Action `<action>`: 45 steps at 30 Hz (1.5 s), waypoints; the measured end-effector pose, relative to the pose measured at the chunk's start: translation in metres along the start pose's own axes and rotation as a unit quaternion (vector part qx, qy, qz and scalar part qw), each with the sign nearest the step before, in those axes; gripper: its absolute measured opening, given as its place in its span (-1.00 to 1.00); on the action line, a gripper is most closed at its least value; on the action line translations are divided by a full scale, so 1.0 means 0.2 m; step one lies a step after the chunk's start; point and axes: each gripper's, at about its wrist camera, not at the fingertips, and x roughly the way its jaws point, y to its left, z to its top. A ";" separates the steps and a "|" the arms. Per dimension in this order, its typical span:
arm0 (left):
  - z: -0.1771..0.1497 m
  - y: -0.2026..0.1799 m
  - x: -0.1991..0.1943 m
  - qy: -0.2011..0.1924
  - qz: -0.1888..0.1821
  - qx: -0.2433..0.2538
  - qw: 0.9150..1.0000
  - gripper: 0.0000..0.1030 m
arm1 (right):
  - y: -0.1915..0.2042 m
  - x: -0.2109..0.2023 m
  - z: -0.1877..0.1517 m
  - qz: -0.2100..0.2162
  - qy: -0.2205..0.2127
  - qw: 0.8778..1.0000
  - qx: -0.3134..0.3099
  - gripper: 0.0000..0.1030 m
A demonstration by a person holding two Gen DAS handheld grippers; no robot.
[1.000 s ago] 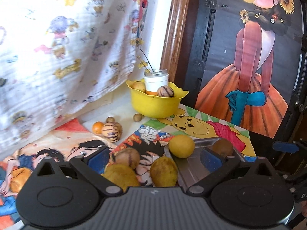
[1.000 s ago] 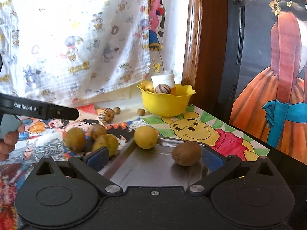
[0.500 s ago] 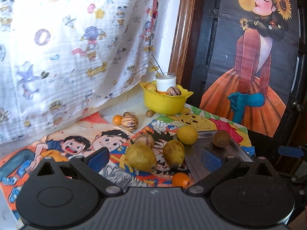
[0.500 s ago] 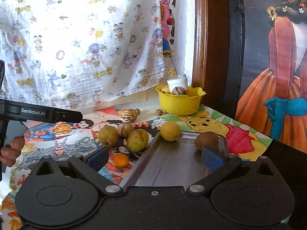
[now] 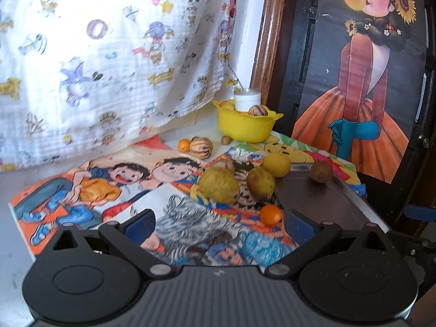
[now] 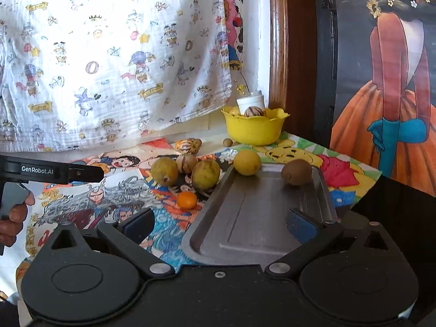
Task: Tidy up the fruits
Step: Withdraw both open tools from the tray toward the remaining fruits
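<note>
A grey metal tray (image 6: 245,218) (image 5: 327,201) lies on a cartoon-print mat, holding a yellow lemon (image 6: 247,162) (image 5: 276,164) and a brown kiwi (image 6: 296,172) (image 5: 321,172) at its far end. Left of it lie two yellow-green fruits (image 6: 164,170) (image 6: 205,174), a striped fruit (image 6: 186,163) and a small orange (image 6: 187,200) (image 5: 270,214). My left gripper (image 5: 220,222) is open and empty, above the mat. My right gripper (image 6: 220,222) is open and empty, over the tray's near end.
A yellow bowl (image 6: 254,129) (image 5: 245,125) at the back holds fruit and a white jar. A striped melon (image 6: 188,145), a small orange (image 5: 184,145) and small brown fruits lie near it. A printed cloth hangs behind; a poster stands at right.
Both grippers have pulled back from the fruits and tray, so more of the mat shows. The fruits have not moved.
</note>
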 end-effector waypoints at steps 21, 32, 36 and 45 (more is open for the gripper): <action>-0.18 0.13 -0.07 0.028 0.010 0.022 0.999 0.99 | 0.11 0.00 -0.20 -0.003 0.067 0.997 0.038 0.99; -0.22 0.19 -0.08 0.039 0.015 0.042 0.998 0.99 | 0.20 0.04 -0.23 0.017 0.093 0.995 0.040 0.99; -0.21 0.20 -0.08 0.040 0.015 0.053 0.998 0.99 | 0.22 0.05 -0.23 0.025 0.096 0.994 0.035 0.99; -0.18 0.21 -0.03 0.048 0.014 0.082 0.995 0.99 | 0.27 0.11 -0.21 0.046 0.102 0.994 0.019 0.99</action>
